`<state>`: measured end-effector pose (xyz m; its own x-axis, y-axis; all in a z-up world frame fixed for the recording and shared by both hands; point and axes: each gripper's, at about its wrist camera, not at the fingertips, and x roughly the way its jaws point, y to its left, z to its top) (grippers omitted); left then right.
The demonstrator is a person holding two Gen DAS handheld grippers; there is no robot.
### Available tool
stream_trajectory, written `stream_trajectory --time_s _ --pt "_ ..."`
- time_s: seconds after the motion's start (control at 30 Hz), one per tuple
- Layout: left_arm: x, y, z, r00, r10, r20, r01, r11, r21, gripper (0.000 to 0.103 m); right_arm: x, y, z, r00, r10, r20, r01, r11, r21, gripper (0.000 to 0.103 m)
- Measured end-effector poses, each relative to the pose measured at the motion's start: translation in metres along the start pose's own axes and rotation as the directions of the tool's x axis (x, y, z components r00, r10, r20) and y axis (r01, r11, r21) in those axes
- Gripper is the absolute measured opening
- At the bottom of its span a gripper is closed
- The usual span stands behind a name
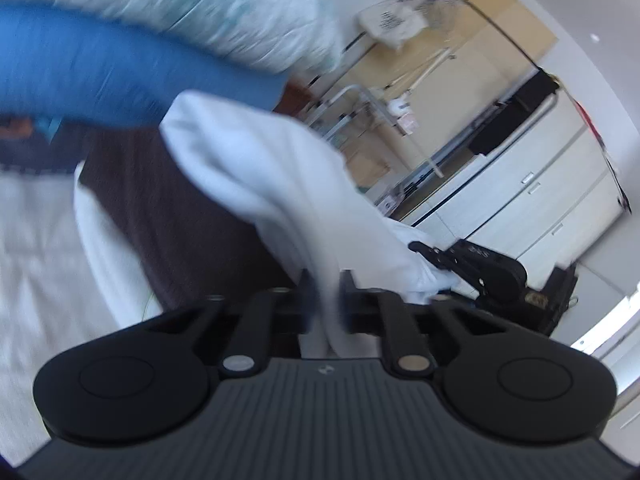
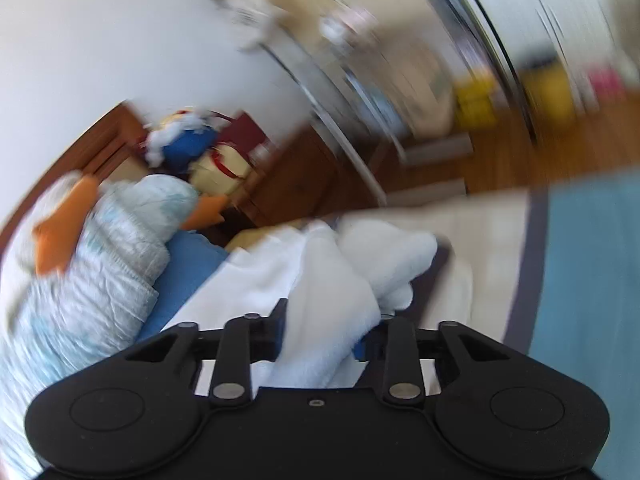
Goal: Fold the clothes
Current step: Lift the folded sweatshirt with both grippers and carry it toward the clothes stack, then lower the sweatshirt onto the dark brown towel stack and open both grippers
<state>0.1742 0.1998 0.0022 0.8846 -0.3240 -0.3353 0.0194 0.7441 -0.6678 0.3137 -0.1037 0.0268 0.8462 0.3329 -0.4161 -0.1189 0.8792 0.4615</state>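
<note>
Black left gripper (image 1: 326, 300) at 6 o'clock in its view, jaws clamped on white cloth (image 1: 256, 168). Same at 6 o'clock in the right view: right gripper (image 2: 324, 336) pinched on a thick bunch of cloth (image 2: 328, 280). Both frames badly smeared.

Largest first:
- Bed (image 1: 36, 240), pale, from 7 to 9 o'clock in the left view, with a dark brown sheet (image 1: 168, 216) at centre.
- Striped bedding (image 1: 180, 4) at 11 o'clock, blue pillow (image 1: 100, 64) under it at 10.
- Cloth hanging between both grippers, lifted off the bed, bunched and twisted, running up from 6 o'clock.
- Right gripper also visible in the left view at 4 o'clock, biting the cloth's far end.
- Soft toy (image 2: 188, 148) at 10 o'clock in the right view, too blurred to name.

Probably still spreading the garment before any fold. Best done by drawing the two grips apart till the edge goes taut, keeping both level, then lowering flat onto the brown sheet. Slower motion advised; bunched grip on the right may hide a doubled layer.
</note>
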Motion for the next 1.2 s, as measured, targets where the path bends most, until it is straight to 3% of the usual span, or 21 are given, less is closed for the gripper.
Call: stream_trajectory --time_s 0.13,0.33,0.37,0.43,0.5,0.6,0.7,0.83,0.93,1.0,1.1,1.17,1.2 --pt "0.002 -0.009 -0.001 0.999 -0.036 -0.006 0.036 0.999 -0.003 0.010 0.013 0.001 0.007 0.998 -0.063 -0.024 0.061 0.994 -0.092 0.026" --pt "0.006 -0.022 -0.005 0.999 0.004 -0.046 -0.002 0.999 0.054 0.010 0.036 -0.004 0.017 0.984 -0.163 -0.076 0.146 0.971 -0.191 0.029" --pt "0.007 -0.023 -0.005 0.998 0.015 -0.057 -0.011 0.997 0.072 0.011 0.040 -0.005 0.018 0.980 -0.180 -0.083 0.159 0.965 -0.207 0.032" --pt "0.004 -0.024 -0.004 0.998 0.024 -0.053 -0.020 0.997 0.078 0.013 0.048 -0.007 0.022 0.972 -0.213 -0.097 0.185 0.953 -0.241 0.053" --pt "-0.003 -0.021 -0.001 1.000 0.027 -0.013 -0.026 0.998 0.063 0.013 0.033 -0.013 0.022 0.967 -0.246 -0.060 0.233 0.957 -0.172 0.067" --pt "-0.018 -0.010 0.005 0.990 0.095 0.105 -0.100 0.994 0.050 0.018 -0.001 0.005 0.017 0.983 -0.181 0.023 0.182 0.968 -0.175 0.067" --pt "-0.024 0.013 0.013 0.973 0.187 0.136 -0.193 0.981 0.031 0.019 -0.047 0.035 -0.002 0.999 0.044 0.026 -0.034 0.955 -0.296 0.066" --pt "-0.032 0.047 0.022 0.984 0.147 0.105 -0.134 0.984 -0.117 0.019 -0.091 0.064 -0.045 0.982 0.188 -0.026 -0.182 0.898 -0.400 0.066" --pt "-0.031 0.052 0.029 0.991 0.098 0.087 -0.087 0.988 -0.124 0.019 -0.107 0.078 -0.080 0.968 0.242 -0.064 -0.243 0.850 -0.467 0.066" --pt "-0.028 0.056 0.034 0.996 0.070 0.058 -0.061 0.989 -0.137 0.021 -0.114 0.091 -0.103 0.961 0.263 -0.090 -0.263 0.757 -0.598 0.062" --pt "-0.024 0.066 0.047 0.999 0.002 0.035 0.004 0.981 -0.193 0.022 -0.133 0.118 -0.133 0.976 0.213 0.053 -0.088 0.600 -0.795 0.062" --pt "-0.013 0.066 0.062 0.997 -0.075 0.001 0.074 0.978 -0.196 0.027 -0.137 0.131 -0.138 0.972 0.221 0.077 -0.057 0.543 -0.838 0.063" --pt "-0.002 0.064 0.071 0.994 -0.101 -0.042 0.090 0.975 -0.201 0.028 -0.133 0.134 -0.135 0.975 0.215 0.056 -0.070 0.535 -0.842 0.063"
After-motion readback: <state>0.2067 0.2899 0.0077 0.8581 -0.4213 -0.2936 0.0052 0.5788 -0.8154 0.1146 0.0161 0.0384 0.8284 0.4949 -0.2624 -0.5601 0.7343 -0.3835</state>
